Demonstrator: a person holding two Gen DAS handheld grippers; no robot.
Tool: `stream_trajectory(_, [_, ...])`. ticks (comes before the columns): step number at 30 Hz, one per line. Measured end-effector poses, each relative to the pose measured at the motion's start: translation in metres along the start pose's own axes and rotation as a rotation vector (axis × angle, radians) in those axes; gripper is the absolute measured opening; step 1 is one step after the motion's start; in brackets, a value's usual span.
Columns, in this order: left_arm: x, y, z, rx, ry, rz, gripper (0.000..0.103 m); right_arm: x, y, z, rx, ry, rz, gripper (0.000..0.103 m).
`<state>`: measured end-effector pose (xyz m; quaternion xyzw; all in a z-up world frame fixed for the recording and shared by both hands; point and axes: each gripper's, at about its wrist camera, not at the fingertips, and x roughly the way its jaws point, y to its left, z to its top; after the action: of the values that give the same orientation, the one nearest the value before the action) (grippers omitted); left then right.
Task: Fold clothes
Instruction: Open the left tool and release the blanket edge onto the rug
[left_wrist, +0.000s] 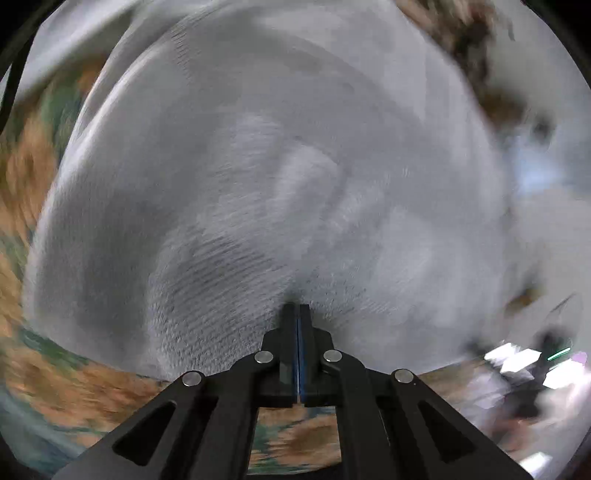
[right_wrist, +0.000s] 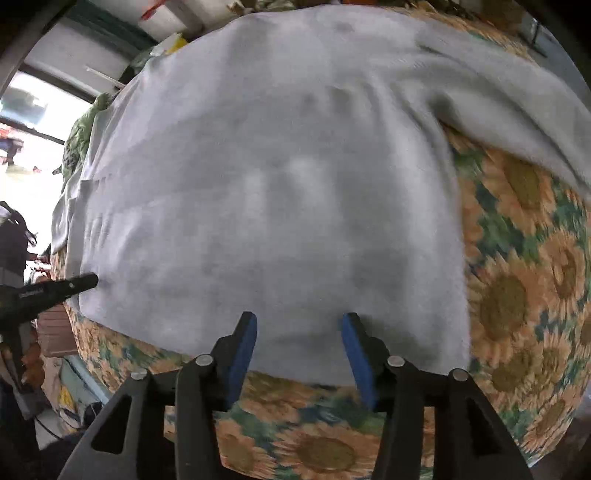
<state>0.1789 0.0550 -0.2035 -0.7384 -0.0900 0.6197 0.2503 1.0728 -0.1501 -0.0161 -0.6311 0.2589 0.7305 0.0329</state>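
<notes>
A pale grey knit garment lies spread on a sunflower-print cloth. One sleeve trails off to the right. My right gripper hovers open over the garment's near hem, blue pads apart, nothing between them. In the left wrist view the same grey garment fills the blurred frame, and my left gripper is shut on its edge. That left gripper also shows in the right wrist view as a dark tip touching the garment's left hem.
The sunflower cloth covers the whole work surface, whose near edge drops off below the hem. Cluttered shelves and a bright window lie at the left. A green bundle sits beside the garment's far left edge.
</notes>
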Motion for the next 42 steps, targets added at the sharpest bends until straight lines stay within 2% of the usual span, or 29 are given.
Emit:
stream_trajectory(1, [-0.005, 0.017, -0.001, -0.076, -0.005, -0.059, 0.003, -0.005, -0.011, 0.0, 0.034, -0.001, -0.006, 0.041])
stream_trajectory(4, [-0.029, 0.053, 0.0, -0.228, -0.068, -0.061, 0.003, -0.02, -0.034, 0.001, 0.112, -0.007, -0.047, 0.042])
stream_trajectory(6, [-0.052, 0.073, 0.004, -0.286, -0.135, -0.08, 0.003, -0.029, -0.027, 0.007, 0.108, -0.044, -0.082, 0.058])
stream_trajectory(8, [-0.08, 0.101, 0.013, -0.381, -0.211, -0.116, 0.004, -0.033, -0.011, 0.017, 0.082, -0.077, -0.085, 0.063])
stream_trajectory(10, [-0.103, 0.128, 0.021, -0.453, -0.274, -0.125, 0.013, -0.032, 0.011, 0.027, 0.051, -0.087, -0.068, 0.063])
stream_trajectory(12, [-0.125, 0.156, 0.029, -0.523, -0.337, -0.134, 0.04, -0.027, 0.035, 0.031, 0.026, -0.09, -0.05, 0.063])
stream_trajectory(14, [-0.154, 0.175, 0.033, -0.535, -0.411, -0.071, 0.051, -0.025, 0.052, 0.023, 0.022, -0.096, -0.035, 0.064])
stream_trajectory(15, [-0.158, 0.15, 0.066, -0.531, -0.441, -0.042, 0.052, -0.025, 0.06, 0.019, 0.021, -0.099, -0.028, 0.065])
stream_trajectory(17, [-0.177, 0.187, 0.086, -0.515, -0.48, 0.006, 0.053, -0.021, 0.084, 0.009, 0.042, -0.108, -0.018, 0.066])
stream_trajectory(19, [-0.187, 0.211, 0.117, -0.489, -0.502, 0.051, 0.053, -0.013, 0.111, 0.001, 0.072, -0.102, -0.022, 0.067])
stream_trajectory(24, [-0.199, 0.251, 0.148, -0.433, -0.473, 0.121, 0.053, 0.014, 0.173, -0.027, 0.189, -0.076, -0.019, 0.069])
stream_trajectory(27, [-0.207, 0.274, 0.166, -0.4, -0.454, 0.163, 0.053, 0.011, 0.2, -0.033, 0.266, -0.11, 0.009, 0.071])
stream_trajectory(31, [-0.205, 0.295, 0.18, -0.418, -0.454, 0.168, 0.053, 0.008, 0.264, -0.026, 0.189, -0.161, 0.014, 0.077])
stream_trajectory(35, [-0.197, 0.311, 0.193, -0.439, -0.447, 0.155, 0.053, 0.01, 0.311, -0.016, 0.074, -0.158, 0.022, 0.079])
stream_trajectory(38, [-0.184, 0.311, 0.193, -0.433, -0.438, 0.154, 0.053, 0.015, 0.334, -0.013, 0.042, -0.147, 0.03, 0.079])
stream_trajectory(40, [-0.176, 0.308, 0.191, -0.422, -0.434, 0.149, 0.043, 0.015, 0.337, -0.015, 0.036, -0.139, 0.036, 0.079])
stream_trajectory(42, [-0.185, 0.298, 0.189, -0.424, -0.465, 0.103, 0.019, 0.016, 0.338, -0.018, 0.033, -0.129, 0.027, 0.079])
